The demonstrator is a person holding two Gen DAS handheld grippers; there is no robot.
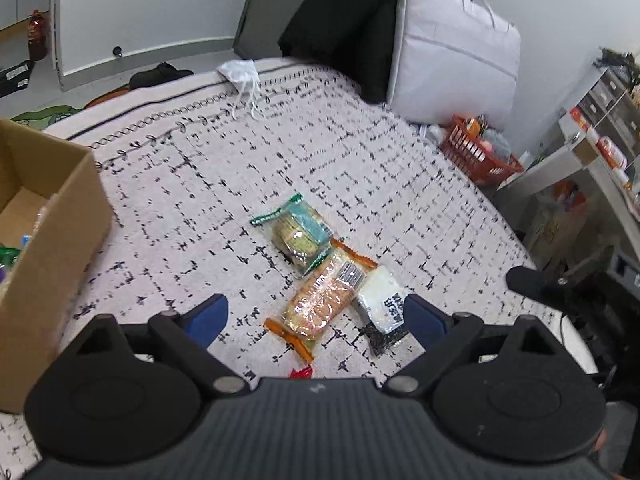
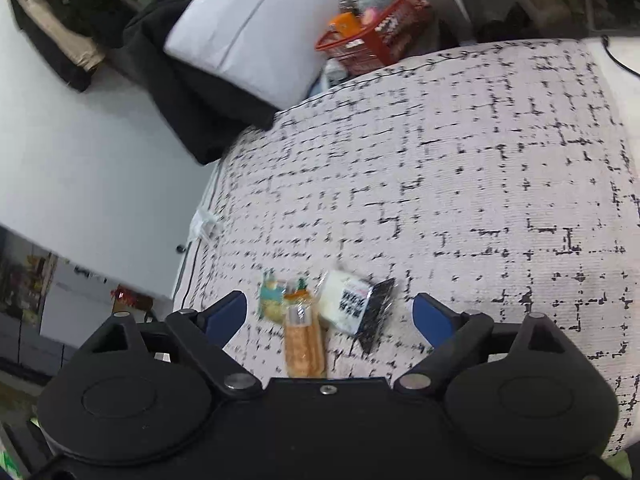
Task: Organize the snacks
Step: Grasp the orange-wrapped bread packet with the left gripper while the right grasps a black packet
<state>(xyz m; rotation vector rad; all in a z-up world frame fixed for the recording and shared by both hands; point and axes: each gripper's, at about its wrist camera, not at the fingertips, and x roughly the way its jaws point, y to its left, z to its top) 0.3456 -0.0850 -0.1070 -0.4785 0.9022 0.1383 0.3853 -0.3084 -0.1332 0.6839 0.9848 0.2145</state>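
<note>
Three snack packs lie together on a white, black-flecked cloth: a green-edged cracker pack (image 1: 298, 234), an orange-edged biscuit pack (image 1: 320, 304) and a white-and-black pack (image 1: 382, 304). My left gripper (image 1: 316, 318) hovers over them, jaws wide apart, blue pads on either side of the orange and white packs without touching. In the right wrist view the green pack (image 2: 272, 300), orange pack (image 2: 303, 342) and white-and-black pack (image 2: 356, 306) lie between the spread jaws of my right gripper (image 2: 330, 314), which is open and holds nothing.
An open cardboard box (image 1: 44, 240) with several items inside stands at the left. A red basket (image 1: 476, 150) sits at the cloth's far right edge, a white padded bag (image 1: 452, 52) behind it. A face mask (image 1: 240, 72) lies at the far edge. A small red wrapper (image 1: 301, 372) lies near my left gripper.
</note>
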